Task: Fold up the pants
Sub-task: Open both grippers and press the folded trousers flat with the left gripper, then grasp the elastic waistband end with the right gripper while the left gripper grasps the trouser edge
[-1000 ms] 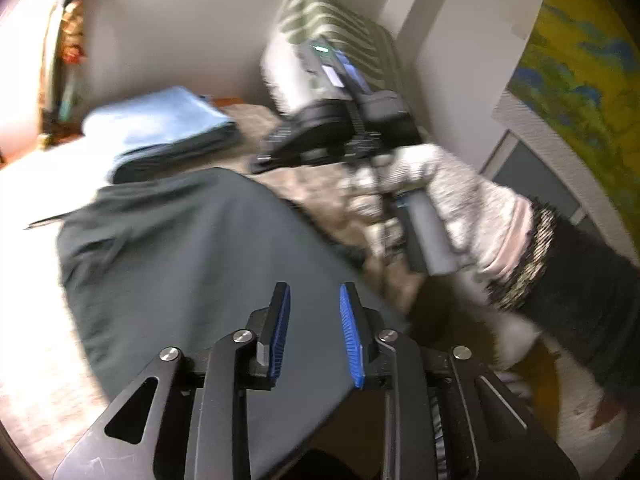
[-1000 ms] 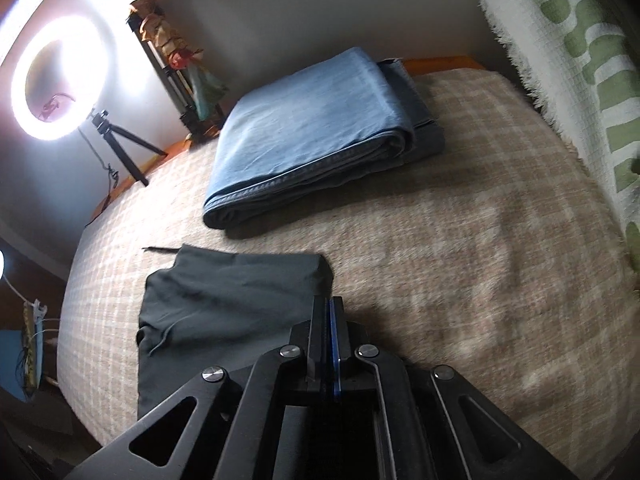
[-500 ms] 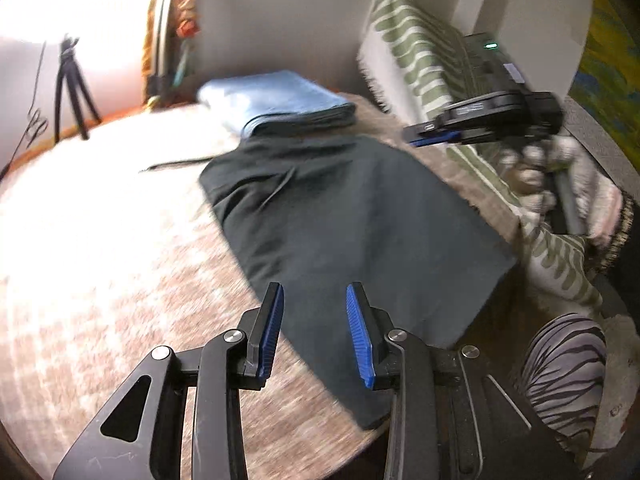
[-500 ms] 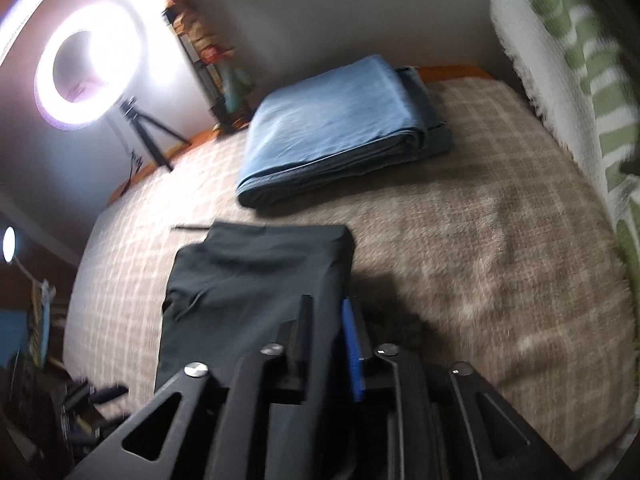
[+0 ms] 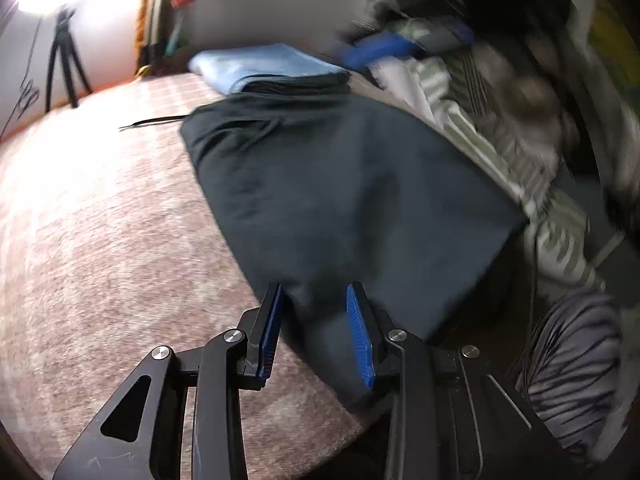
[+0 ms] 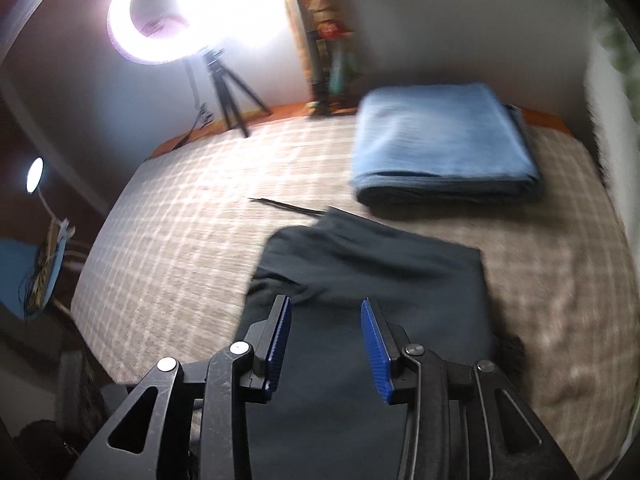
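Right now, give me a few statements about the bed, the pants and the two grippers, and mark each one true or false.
1. The dark pants lie flat on the checked bed cover. True.
2. The folded blue blanket sits on top of the pants. False: it lies beyond them on the cover, at their far end.
3. The right gripper is clamped on the pants. False: its jaws are opening, pads apart over the cloth.
4. The left gripper has its pads apart over the near end of the pants. True.
5. A lit ring light stands on a tripod beyond the bed. True.
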Available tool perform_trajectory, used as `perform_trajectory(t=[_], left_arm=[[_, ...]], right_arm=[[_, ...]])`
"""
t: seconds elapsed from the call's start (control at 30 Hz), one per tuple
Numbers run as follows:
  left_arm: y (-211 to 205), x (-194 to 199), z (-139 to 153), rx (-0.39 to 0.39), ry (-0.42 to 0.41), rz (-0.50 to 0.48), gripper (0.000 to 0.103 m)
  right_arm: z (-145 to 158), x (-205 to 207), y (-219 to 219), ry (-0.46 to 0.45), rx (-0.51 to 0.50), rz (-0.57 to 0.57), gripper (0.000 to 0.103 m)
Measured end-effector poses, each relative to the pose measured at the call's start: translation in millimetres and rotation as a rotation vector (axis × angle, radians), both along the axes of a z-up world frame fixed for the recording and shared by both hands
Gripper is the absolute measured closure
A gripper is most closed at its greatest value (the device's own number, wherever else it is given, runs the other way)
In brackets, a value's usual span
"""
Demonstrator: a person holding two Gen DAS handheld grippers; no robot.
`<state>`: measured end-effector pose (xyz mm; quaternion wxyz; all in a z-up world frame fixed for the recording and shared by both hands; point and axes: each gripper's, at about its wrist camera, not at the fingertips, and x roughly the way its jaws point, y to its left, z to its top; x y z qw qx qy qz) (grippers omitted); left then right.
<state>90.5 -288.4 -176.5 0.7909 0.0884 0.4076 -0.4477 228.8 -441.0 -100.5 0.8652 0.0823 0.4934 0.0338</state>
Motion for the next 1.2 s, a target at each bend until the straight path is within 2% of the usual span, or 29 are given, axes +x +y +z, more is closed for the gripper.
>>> perform_trajectory(t=[0.2,0.43,0.57,0.63,0.7,0.83,0.9,0.97,1.2], left_arm=[[-4,-12,-2,0.019,-0.065,-0.04,0.073],[-11,-17,-5,0.018,-0.084,-0.084,0.075],[-17,-17,-6,0.012,-0.085,-0.103,0.075],[-17,-15,-6,0.005,-0.079,-0.109,0.075],[-16,-13,-6,-0.004,-0.067,-0.112,0.075],[-15,-11,-7,-0.01,-0.055,-0.119,0.075],[-13,-10,-7,-0.008,-0.056,-0.122,0.075],[-11,-9,-6,-0.008,-0.055,-0.124,0.075],[-13,-10,-5,-0.003,-0.058,-0.123,0.075]], right_arm=[[-15,59,42,0.046,0.0,0.129,0.064],[-60,124,74,0.159,-0.101,0.258,0.064],[-84,142,78,0.228,-0.142,0.314,0.064],[-94,147,80,0.259,-0.162,0.336,0.066],[-101,147,84,0.284,-0.16,0.364,0.076],[-101,136,93,0.29,-0.196,0.428,0.082],[-100,132,95,0.282,-0.225,0.428,0.095],[-98,129,96,0.269,-0.249,0.413,0.1],[-88,123,102,0.203,-0.373,0.353,0.103]])
